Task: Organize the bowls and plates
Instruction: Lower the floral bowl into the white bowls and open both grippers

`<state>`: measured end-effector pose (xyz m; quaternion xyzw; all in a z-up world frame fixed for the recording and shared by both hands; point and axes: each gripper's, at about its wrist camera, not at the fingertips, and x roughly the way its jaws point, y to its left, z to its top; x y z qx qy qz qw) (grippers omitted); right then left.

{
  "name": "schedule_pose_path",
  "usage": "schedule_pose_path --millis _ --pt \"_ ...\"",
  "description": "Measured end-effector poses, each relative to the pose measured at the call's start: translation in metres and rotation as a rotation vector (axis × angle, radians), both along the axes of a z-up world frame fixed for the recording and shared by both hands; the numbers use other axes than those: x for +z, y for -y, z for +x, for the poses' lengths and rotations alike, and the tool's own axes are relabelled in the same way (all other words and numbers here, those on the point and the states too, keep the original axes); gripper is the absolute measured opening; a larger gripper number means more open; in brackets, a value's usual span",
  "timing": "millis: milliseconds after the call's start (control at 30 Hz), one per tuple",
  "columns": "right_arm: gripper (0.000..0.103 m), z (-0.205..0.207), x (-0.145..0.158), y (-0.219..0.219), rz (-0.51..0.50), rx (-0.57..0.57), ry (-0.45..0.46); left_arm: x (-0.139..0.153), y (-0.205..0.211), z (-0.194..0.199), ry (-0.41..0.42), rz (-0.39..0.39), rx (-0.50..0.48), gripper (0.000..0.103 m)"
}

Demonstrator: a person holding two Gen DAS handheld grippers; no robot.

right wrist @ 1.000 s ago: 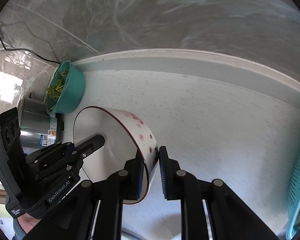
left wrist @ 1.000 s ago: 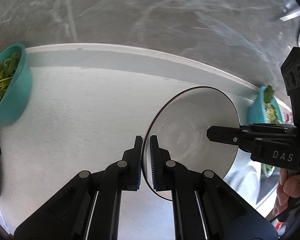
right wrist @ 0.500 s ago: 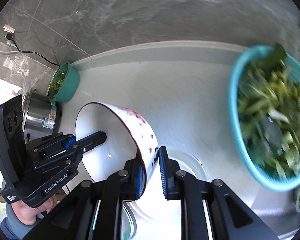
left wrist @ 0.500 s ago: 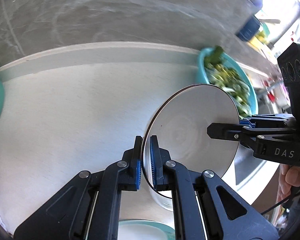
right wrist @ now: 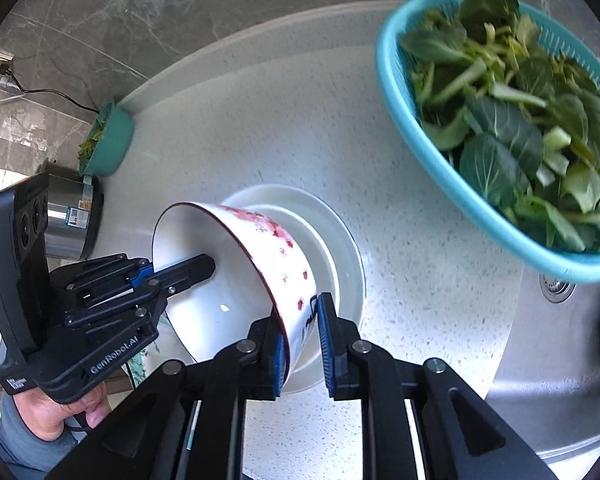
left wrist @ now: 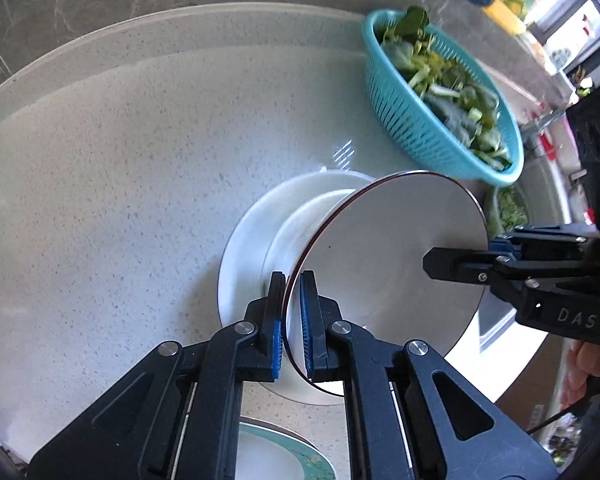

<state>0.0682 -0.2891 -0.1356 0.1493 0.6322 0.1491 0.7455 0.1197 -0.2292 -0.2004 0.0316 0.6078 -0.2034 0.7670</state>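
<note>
Between the two grippers, near the centre of both views, one white bowl (right wrist: 236, 280) with red flower marks and a dark rim hangs tilted on its side. One left gripper (left wrist: 289, 320) pinches its rim at the lower middle of the left wrist view, jaws narrow on the wall. One right gripper (right wrist: 300, 340) clamps the opposite rim, likewise narrow, with one pad inside and one outside the bowl. Below the bowl, one white plate (left wrist: 244, 240) lies on the speckled bench (left wrist: 100, 200) with a second white dish (right wrist: 324, 252) stacked in it. One patterned plate (left wrist: 276, 456) shows at the bottom edge. Two turquoise containers hold greens: a slotted basket (right wrist: 420, 128) at upper right, a bowl of greens (right wrist: 112, 144) at far left. One steel cooker (right wrist: 72, 220) stands beside that bowl.
</note>
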Motion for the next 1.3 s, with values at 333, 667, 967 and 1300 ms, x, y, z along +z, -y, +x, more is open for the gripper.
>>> schedule_pose_path --millis 333,667,967,1300 --pt "0.017 -0.007 0.004 -0.021 -0.184 0.074 0.109 -0.013 0.004 -0.006 0.039 0.034 -0.019 0.007" --pt "0.018 -0.006 0.001 -0.034 -0.254 0.092 0.175 -0.015 0.004 -0.005 0.095 0.007 -0.034 0.008" --pt "0.027 -0.001 0.001 -0.036 -0.225 0.099 0.182 -0.015 0.001 -0.005 0.129 -0.028 -0.039 0.014" --pt "0.046 0.0 -0.006 -0.03 -0.206 0.1 0.158 -0.019 0.013 -0.016 0.134 -0.071 -0.073 0.101"
